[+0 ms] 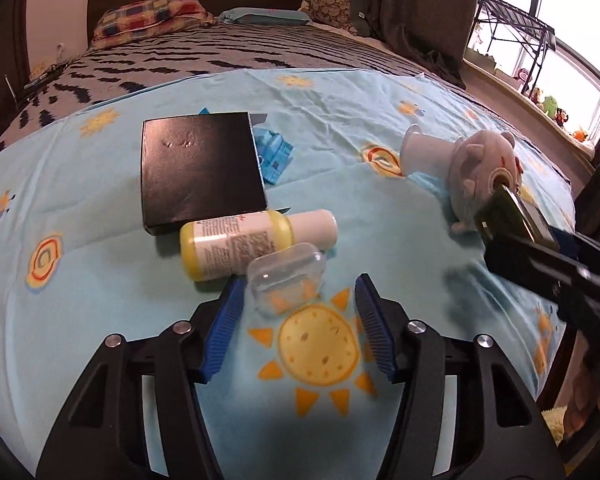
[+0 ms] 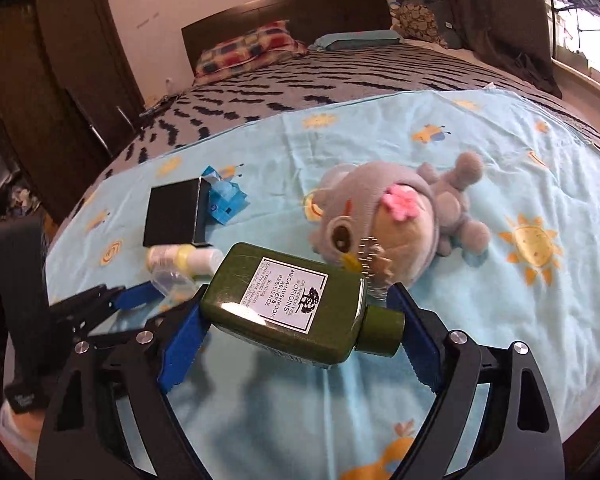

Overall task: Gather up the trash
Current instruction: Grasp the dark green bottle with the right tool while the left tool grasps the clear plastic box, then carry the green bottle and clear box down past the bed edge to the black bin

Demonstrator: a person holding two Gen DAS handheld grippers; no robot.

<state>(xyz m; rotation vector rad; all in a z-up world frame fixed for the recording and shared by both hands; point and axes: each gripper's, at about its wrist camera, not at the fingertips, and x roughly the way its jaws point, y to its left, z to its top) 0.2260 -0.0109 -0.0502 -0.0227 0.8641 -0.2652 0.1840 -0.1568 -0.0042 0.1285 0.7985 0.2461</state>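
My right gripper (image 2: 296, 312) is shut on a green Origins bottle (image 2: 296, 300), held lengthwise above the light blue sun-print sheet (image 2: 480, 320); the bottle also shows in the left wrist view (image 1: 512, 216). My left gripper (image 1: 298, 292) is open and empty, its blue pads either side of a small clear plastic case (image 1: 286, 278). Just beyond lie a yellow and white bottle (image 1: 256, 242), a black box (image 1: 200, 172) and a blue crumpled wrapper (image 1: 274, 152). These also show at the left of the right wrist view, the box (image 2: 176, 212) among them.
A grey plush toy (image 2: 392, 220) lies on the sheet right of centre, with a white cup (image 1: 424, 154) behind it. Pillows (image 1: 152, 12) and a dark headboard are at the far end of the bed. A window with a shelf rack (image 1: 512, 24) is at the right.
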